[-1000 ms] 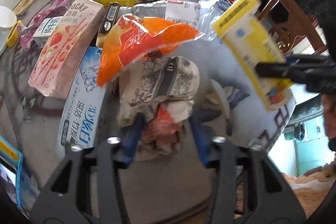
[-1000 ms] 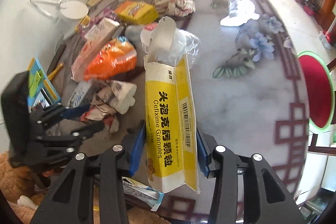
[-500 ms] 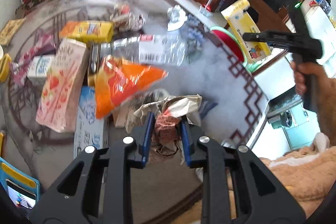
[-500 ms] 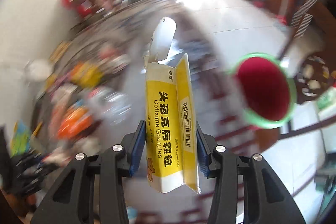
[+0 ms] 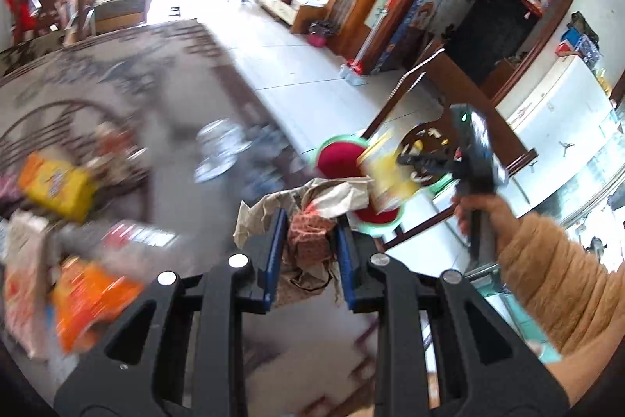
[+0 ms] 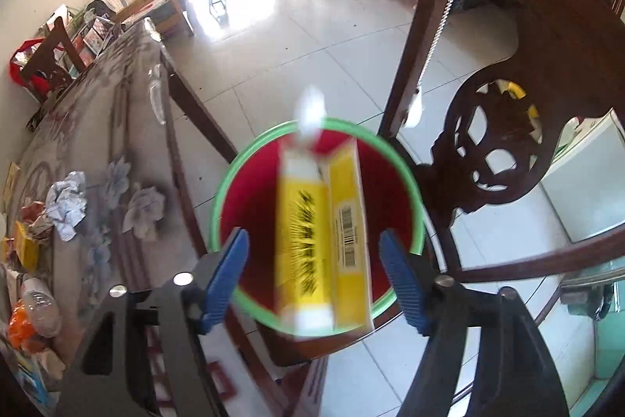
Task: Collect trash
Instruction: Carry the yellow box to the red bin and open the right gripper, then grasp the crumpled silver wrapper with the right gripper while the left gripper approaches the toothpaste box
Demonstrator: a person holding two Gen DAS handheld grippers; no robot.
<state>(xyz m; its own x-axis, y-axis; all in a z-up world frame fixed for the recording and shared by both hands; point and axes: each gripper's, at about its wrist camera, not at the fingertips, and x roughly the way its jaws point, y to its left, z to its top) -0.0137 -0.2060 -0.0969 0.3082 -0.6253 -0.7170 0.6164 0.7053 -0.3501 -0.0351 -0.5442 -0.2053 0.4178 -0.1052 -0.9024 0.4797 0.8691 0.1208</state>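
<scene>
My left gripper point(image 5: 310, 221) is shut on a crumpled brown paper wad point(image 5: 308, 241) and holds it above the table's edge, short of the bin. The bin point(image 6: 234, 221) is red inside with a green rim and stands on the floor beside the table. Straight above it, my right gripper point(image 6: 314, 276) points down with its jaws opening. Between them is the yellow medicine box point(image 6: 320, 233), blurred, with a gap to each blue pad. The left wrist view shows the right gripper point(image 5: 425, 159), the yellow box point(image 5: 386, 178) and the bin point(image 5: 336, 163) ahead to the right.
A dark carved wooden chair point(image 6: 508, 143) stands right next to the bin. The patterned table point(image 6: 78, 143) on the left carries a crumpled white paper point(image 6: 66, 202), an orange bag point(image 5: 90, 296) and a yellow packet point(image 5: 58, 186). A person's tan sleeve point(image 5: 547, 280) reaches in from the right.
The right gripper swung from over the table to above the red bin and spread its jaws off the yellow box. The left gripper lifted the paper wad and carried it towards the bin.
</scene>
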